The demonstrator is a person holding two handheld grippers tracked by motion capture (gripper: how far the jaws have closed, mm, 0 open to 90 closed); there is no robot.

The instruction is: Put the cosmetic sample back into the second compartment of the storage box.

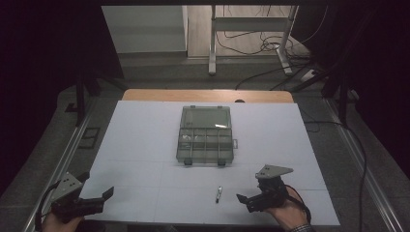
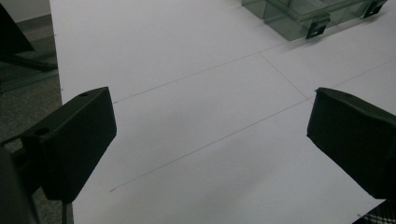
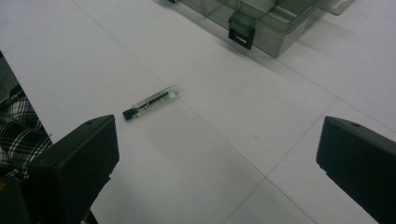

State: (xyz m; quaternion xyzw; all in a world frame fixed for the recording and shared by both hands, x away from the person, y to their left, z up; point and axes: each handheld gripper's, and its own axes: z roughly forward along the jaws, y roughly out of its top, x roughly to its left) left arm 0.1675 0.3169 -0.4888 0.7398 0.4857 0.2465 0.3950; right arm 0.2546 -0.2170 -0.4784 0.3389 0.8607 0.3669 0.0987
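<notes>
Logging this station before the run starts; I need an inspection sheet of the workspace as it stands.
Surface: white board tabletop with thin seam lines, bare apart from the items below.
Job's things: small clear vial with black cap lying flat; translucent grey compartment box, lid open, apart from the vial.
Clutter: nothing seen.
Grippers: left gripper at the near left corner, jaws apart, holding nothing; right gripper beside the vial, jaws apart, holding nothing.
Cables: black cable loops from the right gripper; loose wires on the floor beyond.
Surroundings: dim room, metal desk frame behind the table.
</notes>
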